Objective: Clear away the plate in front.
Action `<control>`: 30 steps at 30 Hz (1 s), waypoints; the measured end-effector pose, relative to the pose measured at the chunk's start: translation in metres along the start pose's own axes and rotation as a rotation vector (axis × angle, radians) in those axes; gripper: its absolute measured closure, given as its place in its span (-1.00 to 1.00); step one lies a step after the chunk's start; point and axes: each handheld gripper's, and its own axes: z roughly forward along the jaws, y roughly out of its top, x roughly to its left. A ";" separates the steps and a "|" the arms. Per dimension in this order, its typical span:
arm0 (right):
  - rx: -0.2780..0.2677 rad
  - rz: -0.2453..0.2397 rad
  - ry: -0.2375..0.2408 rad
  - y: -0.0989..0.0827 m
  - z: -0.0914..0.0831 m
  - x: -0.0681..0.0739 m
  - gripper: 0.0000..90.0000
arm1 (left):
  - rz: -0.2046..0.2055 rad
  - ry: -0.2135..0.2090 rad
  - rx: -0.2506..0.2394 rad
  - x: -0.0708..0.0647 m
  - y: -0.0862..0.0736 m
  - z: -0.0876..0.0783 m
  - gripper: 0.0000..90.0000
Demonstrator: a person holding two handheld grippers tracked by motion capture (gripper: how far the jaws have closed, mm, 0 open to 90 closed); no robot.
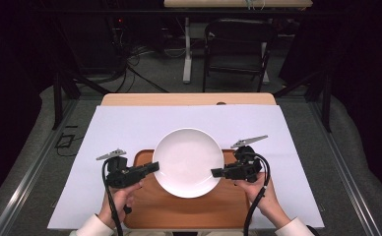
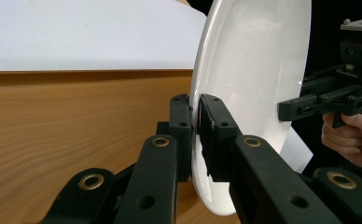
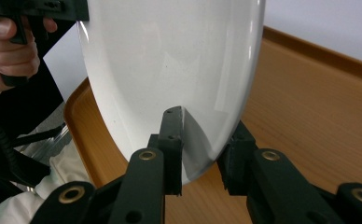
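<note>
Both grippers have the white plate (image 1: 188, 162) by opposite rim edges over the wooden tray (image 1: 179, 211): left gripper (image 1: 154, 167) clamped on the left rim, right gripper (image 1: 214, 172) clamped on the right rim, so this reads as a two-handed carry, either lifting off or setting onto the tray. Next move needs both hands moving level and in sync, grip held, or the plate tilts or slips. The high view gives plate position over the tray and white table cover (image 1: 130, 123); the left gripper view shows the fingers (image 2: 212, 126) actually biting the rim, but I can't tell whether the plate touches the tray.
</note>
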 end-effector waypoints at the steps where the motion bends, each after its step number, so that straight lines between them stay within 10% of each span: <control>1: 0.009 0.003 -0.001 -0.001 0.001 0.001 0.63 | -0.003 0.000 0.002 0.000 -0.001 0.000 0.85; 15: 0.035 0.000 -0.046 -0.007 0.002 0.012 0.66 | 0.040 0.045 0.065 -0.004 -0.012 -0.003 0.83; 30: 0.083 0.058 -0.039 -0.016 0.009 0.015 0.68 | -0.013 0.057 0.138 -0.001 -0.025 -0.004 0.82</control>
